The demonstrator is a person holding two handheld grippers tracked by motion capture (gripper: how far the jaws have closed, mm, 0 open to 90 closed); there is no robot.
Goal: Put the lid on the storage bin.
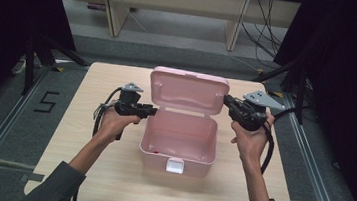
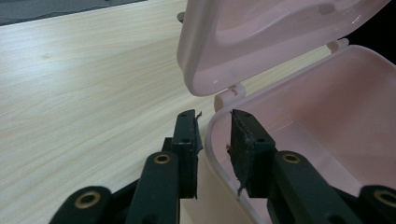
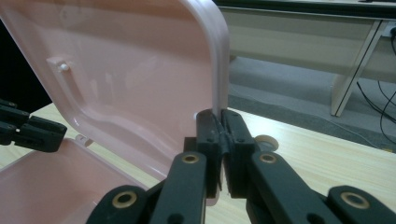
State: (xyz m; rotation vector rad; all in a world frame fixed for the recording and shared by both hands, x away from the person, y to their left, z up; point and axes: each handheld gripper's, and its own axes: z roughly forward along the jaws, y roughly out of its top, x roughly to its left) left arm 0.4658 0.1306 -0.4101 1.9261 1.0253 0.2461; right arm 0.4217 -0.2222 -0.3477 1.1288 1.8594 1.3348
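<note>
Both forearms enter from six o'clock in the high view, grey sleeves at the elbows, and angle inward toward twelve. The left hand (image 1: 114, 121) holds the black two-jaw left gripper (image 1: 152, 110), pointing toward three o'clock; its jaws stand slightly parted, one on each side of a thin pink rim. The right hand (image 1: 251, 138) holds the black two-jaw right gripper (image 1: 226, 101), aimed toward ten o'clock; its jaws are pressed together on a thin pink edge.
</note>
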